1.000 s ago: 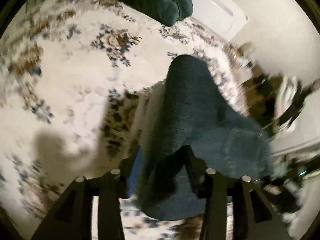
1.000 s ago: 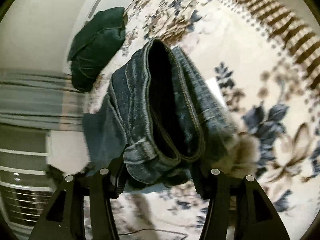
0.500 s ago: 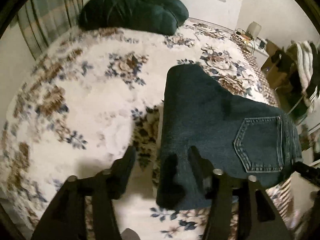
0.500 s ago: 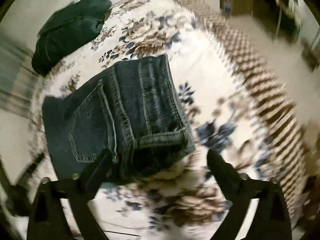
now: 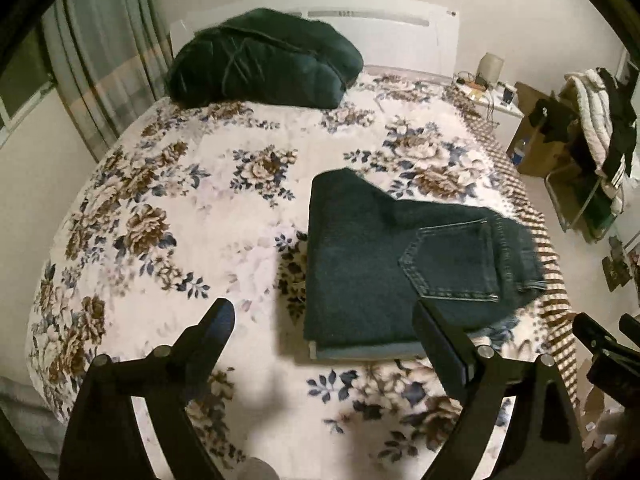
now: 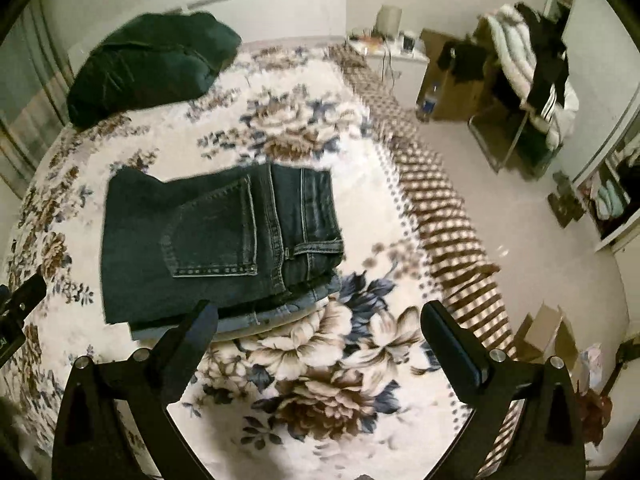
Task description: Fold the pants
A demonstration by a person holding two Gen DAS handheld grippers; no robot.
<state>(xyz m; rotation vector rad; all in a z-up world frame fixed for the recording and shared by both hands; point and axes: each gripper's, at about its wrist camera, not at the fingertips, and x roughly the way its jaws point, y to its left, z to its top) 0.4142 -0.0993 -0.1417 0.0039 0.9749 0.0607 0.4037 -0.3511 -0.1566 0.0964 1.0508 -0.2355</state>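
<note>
The dark blue jeans (image 5: 380, 264) lie folded in a flat stack on the floral bedspread (image 5: 180, 220), back pocket facing up; they also show in the right wrist view (image 6: 216, 240). My left gripper (image 5: 324, 328) is open and empty, held above the bed just in front of the stack's near edge. My right gripper (image 6: 316, 328) is open and empty, held above the bed at the stack's near right corner. The right gripper's tip shows at the left view's right edge (image 5: 600, 344).
A dark green pillow (image 5: 264, 60) lies at the head of the bed by the white headboard (image 5: 400, 36). Curtains (image 5: 100, 64) hang on the left. Right of the bed are a cardboard box (image 6: 452, 80), a clothes-laden rack (image 6: 528, 80) and open floor (image 6: 540, 248).
Both grippers opened and let go of the jeans, then drew back and up. The jeans now lie flat and folded on the bed.
</note>
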